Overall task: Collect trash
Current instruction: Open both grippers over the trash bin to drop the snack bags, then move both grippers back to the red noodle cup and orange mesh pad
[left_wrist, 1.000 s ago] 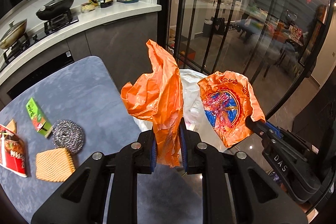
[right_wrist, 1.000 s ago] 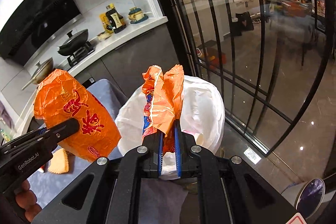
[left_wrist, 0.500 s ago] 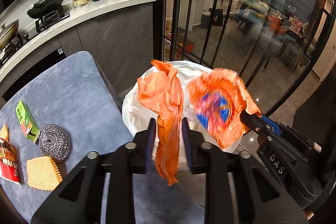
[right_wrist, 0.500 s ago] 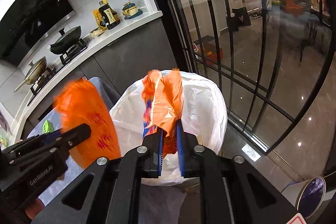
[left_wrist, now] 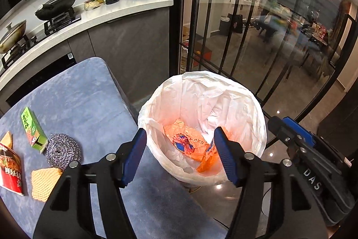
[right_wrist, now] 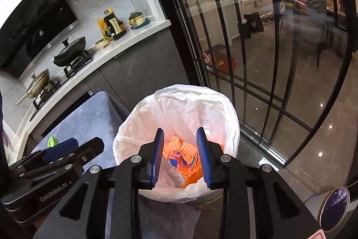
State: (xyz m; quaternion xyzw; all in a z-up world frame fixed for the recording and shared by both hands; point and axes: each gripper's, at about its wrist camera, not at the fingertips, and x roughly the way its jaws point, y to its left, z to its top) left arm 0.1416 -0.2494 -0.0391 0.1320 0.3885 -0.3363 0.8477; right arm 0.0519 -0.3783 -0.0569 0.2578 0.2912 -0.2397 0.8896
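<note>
While both grippers hang over the bin, this is how things lie, near to far:
Left gripper (left_wrist: 180,153): jaws spread wide, having just been opening; nothing between the pads.
Right gripper (right_wrist: 180,155): jaws parted less widely, also just opening; nothing pinched.
Wrappers (left_wrist: 190,146): crumpled orange plastic, lying at the bottom of the bin, clear of both grippers.
Bin (left_wrist: 201,86): round, white liner folded over the rim, standing on the floor just beside the table's right edge.
Table (left_wrist: 73,93): blue-grey top, left of the bin.
Scourer (left_wrist: 63,150): on the table's near left, with a green box (left_wrist: 32,129) just beyond it.
Counter (left_wrist: 94,17): far left.
</note>
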